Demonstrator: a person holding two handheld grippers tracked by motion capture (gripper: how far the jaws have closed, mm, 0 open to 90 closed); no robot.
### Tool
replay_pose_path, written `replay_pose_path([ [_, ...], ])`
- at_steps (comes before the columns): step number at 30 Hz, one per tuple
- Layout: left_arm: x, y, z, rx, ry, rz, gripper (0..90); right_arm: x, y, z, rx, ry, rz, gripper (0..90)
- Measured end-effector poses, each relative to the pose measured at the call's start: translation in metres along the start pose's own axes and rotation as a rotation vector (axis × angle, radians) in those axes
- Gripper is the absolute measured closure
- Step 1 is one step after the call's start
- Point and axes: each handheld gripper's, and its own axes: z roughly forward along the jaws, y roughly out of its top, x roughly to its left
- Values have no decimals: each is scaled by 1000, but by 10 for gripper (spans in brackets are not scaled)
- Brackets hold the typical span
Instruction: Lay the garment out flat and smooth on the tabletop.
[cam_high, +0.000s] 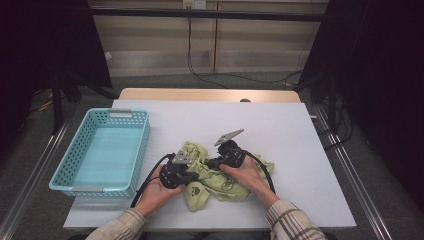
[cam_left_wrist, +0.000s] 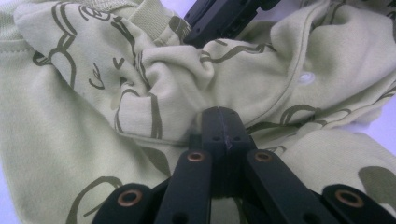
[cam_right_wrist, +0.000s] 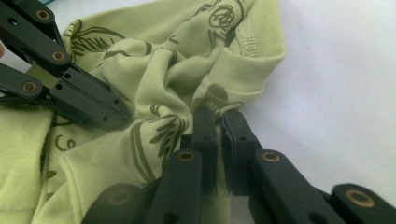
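Left gripper view: my left gripper (cam_left_wrist: 222, 122) pinches the shirt (cam_left_wrist: 70, 130); the right gripper (cam_right_wrist: 218, 122) grips a fold beside it. Shirt lies crumpled on the worktop (cam_high: 280, 125), right of the basket (cam_high: 102, 150). Light, limp, slippery; I'd grab hems.

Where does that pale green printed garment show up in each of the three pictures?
High view: the garment lies crumpled near the table's front edge, between both hands.
Left gripper view: the cloth spreads across the frame, pinched in the shut jaws at bottom centre.
Right gripper view: it covers the left and centre.
Shared landmark: the left gripper, biting the fabric.
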Motion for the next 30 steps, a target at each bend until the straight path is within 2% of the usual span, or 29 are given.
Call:
replay_pose_path([
  [2,0,0,0,1,3,5,900,-1,0,-3,-16,-26,5,860],
  [4,0,1,0,3,1,6,900,-3,1,-10,-52,-28,19,861],
  [7,0,1,0,3,4,-2,900,-7,2,-21,-94,-68,13,861],
  [11,2,2,0,2,15,12,900,-11,2,-33,-135,-108,25,861],
  [12,1,3,-1,17,61,10,900,-13,2,-37,-155,-129,26,861],
  [19,8,5,1,16,65,14,900,-28,-2,-67,-231,-233,49,870],
  [22,9,6,2,15,57,8,900,-36,-5,-85,-272,-315,67,896],
  [25,10,7,3,12,57,17,900,-46,-12,-97,-313,-299,113,900],
  [26,10,7,3,12,56,16,900,-47,-14,-97,-314,-282,117,900],
  [30,9,8,2,3,48,19,871,-47,-16,-94,-296,-285,112,900],
])
